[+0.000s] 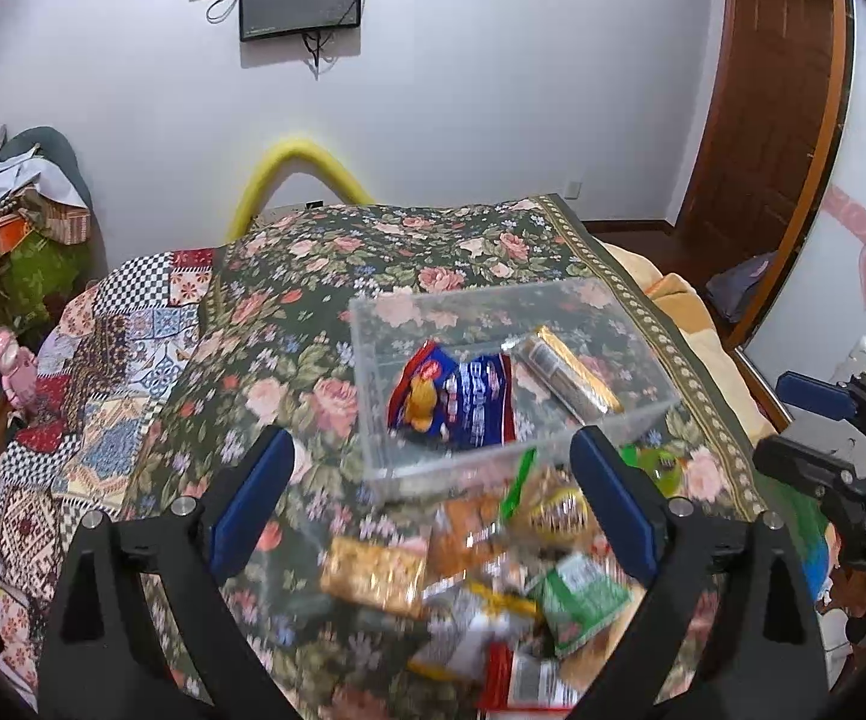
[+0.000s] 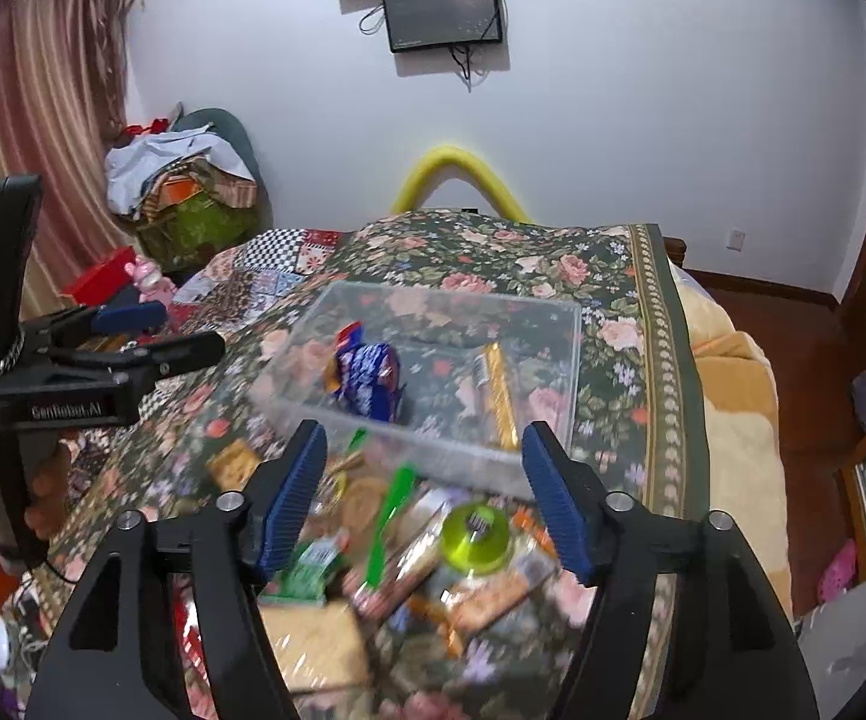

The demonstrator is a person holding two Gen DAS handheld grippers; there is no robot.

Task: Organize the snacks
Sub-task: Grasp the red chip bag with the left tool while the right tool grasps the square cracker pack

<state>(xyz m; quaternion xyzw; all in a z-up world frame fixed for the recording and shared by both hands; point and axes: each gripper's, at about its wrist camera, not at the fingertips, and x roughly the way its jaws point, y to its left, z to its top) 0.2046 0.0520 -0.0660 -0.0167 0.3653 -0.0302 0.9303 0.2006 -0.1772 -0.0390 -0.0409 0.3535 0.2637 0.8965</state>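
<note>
A clear plastic box (image 1: 372, 384) (image 2: 571, 360) stands on the floral cloth. In it lie a blue and red snack bag (image 1: 463, 396) (image 2: 366, 381) and a gold-edged snack bar (image 1: 571, 375) (image 2: 499, 390). A heap of loose snacks (image 1: 493, 594) (image 2: 420, 558) lies in front of the box, among them a green packet (image 1: 583, 603) and a lime-green jelly cup (image 2: 473, 537). My left gripper (image 1: 433, 498) is open and empty above the heap. My right gripper (image 2: 423, 492) is open and empty above the heap too. Each gripper shows at the edge of the other's view.
The floral cloth (image 1: 312, 276) covers a bed, with a patchwork quilt (image 1: 102, 372) to the left. A yellow tube (image 1: 288, 162) arches behind. Clothes (image 2: 180, 180) pile at the back left. A wooden door (image 1: 775, 90) is right, screens (image 2: 445, 6) on the wall.
</note>
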